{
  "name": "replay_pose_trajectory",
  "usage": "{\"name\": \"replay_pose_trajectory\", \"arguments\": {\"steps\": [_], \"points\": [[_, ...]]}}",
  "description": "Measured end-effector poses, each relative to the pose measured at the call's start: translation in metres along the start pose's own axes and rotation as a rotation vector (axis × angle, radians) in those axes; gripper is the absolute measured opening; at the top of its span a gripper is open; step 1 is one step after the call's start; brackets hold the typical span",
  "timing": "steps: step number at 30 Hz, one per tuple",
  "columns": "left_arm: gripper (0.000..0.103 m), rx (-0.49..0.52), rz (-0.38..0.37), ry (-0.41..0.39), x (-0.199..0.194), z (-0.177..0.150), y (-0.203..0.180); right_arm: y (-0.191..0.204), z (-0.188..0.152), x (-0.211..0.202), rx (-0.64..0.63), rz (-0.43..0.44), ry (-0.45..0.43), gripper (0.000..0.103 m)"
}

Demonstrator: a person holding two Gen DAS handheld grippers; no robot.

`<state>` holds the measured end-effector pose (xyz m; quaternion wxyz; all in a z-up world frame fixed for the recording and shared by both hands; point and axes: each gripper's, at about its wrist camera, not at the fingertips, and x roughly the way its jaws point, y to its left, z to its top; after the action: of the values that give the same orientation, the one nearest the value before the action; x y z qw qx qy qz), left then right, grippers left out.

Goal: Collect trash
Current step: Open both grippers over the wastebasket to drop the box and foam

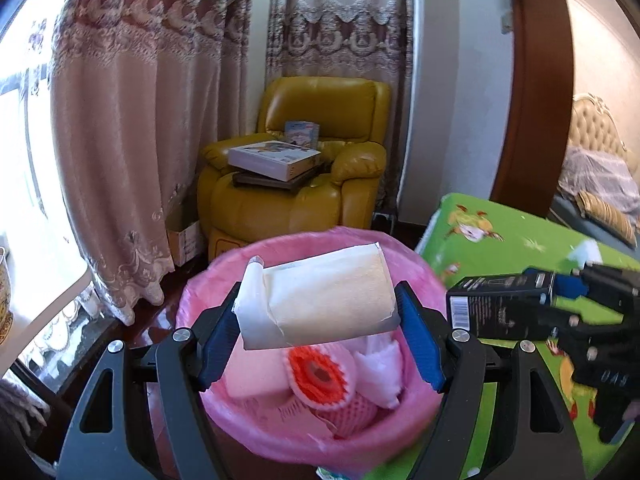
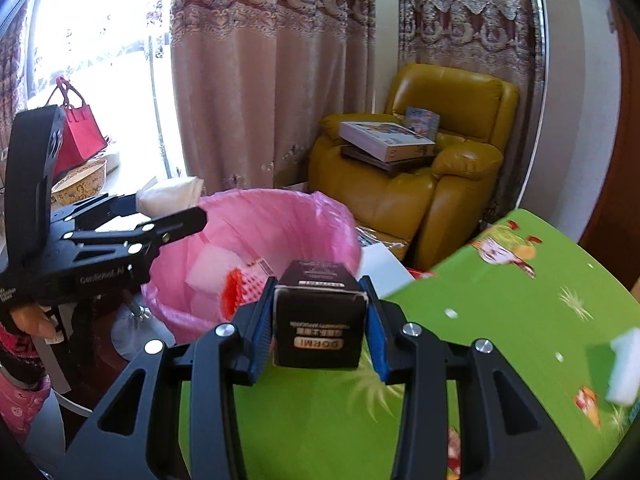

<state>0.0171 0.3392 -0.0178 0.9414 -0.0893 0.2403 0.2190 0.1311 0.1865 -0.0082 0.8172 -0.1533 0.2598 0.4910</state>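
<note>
Left gripper (image 1: 320,320): its jaws stood fairly wide and were clamped on a packet, blue pads pressing its two short ends.
Packet (image 1: 328,294): cream and white, flat, soft-looking, with a crinkled silvery seam and a loose white flap at its 9 o'clock end; it hung directly over the bin's mouth.
Right gripper (image 2: 318,320): its jaws stood narrower and gripped a small box by its sides, over the green surface (image 2: 520,320) just at the bin's 4 o'clock edge.
Small box (image 2: 320,320): black card, squarish end face with white lettering upside down to the camera; a white barcode label showed on one side in the left wrist view.
Bin (image 1: 280,444): round, lined with a thin pink bag, close beneath both grippers.
Bin contents: an orange-and-pink foam fruit net (image 1: 320,376), white crumpled tissue (image 1: 380,368) and pale pink sheets.
Farther off, at 12 o'clock: a yellow leather armchair (image 1: 304,200) carrying a stack of flat boxes (image 1: 276,160), with patterned curtains (image 1: 140,120) behind.
</note>
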Motion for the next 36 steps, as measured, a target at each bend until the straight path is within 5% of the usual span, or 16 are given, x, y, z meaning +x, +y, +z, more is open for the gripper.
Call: {"name": "replay_pose_trajectory", "arguments": {"steps": [11,13,15,25,36], "points": [[0.070,-0.080,-0.024,0.046,0.033,0.022,0.027,0.020,0.033,0.043,-0.029,0.081,-0.045,0.040],[0.084,-0.088,-0.029,0.061,0.037,0.023,0.029,0.021,0.030,0.041,-0.061,0.106,-0.035,0.088],[0.092,-0.074,-0.004,0.050,0.039,0.023,0.028,0.021,0.027,0.034,-0.084,0.081,-0.064,0.088],[0.092,-0.016,0.027,0.007,0.024,0.027,0.001,-0.002,-0.011,-0.026,-0.141,0.028,-0.074,0.086],[0.093,0.107,-0.166,0.023,0.028,0.023,-0.132,-0.148,-0.078,-0.115,0.116,-0.273,-0.056,0.086]]}}
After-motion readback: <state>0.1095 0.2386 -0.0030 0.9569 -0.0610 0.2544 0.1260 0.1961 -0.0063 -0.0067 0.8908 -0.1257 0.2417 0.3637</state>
